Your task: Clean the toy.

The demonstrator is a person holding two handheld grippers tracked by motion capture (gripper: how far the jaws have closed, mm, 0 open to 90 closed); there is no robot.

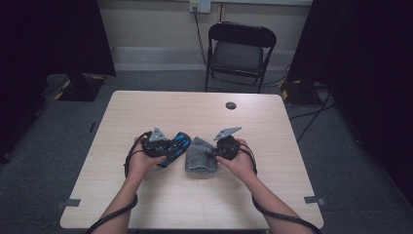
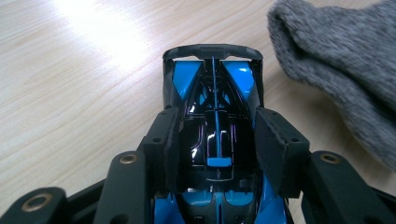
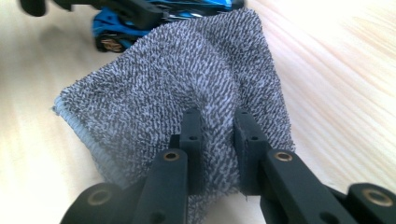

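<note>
While the left hand-held gripper (image 2: 212, 140) clamps the blue toy car (image 2: 214, 100), the right hand-held gripper (image 3: 218, 128) pinches the grey cloth (image 3: 187, 79) just beside it

I see the table (image 1: 160, 204) with the toy car (image 1: 175, 146) and the cloth (image 1: 199, 157) near its middle, a bit closer to the near edge than to the far edge. The car lies left of the cloth, just beside it. My left gripper (image 1: 168, 147) is on the car, with one jaw on each side of it. My right gripper (image 1: 214, 152) is at the right side of the cloth, with a fold of the cloth between its jaws. A small round cap (image 1: 231, 105) sits in the table near the far edge, right of the middle. A chair (image 1: 239, 51) stands on the floor behind the far edge.
</note>
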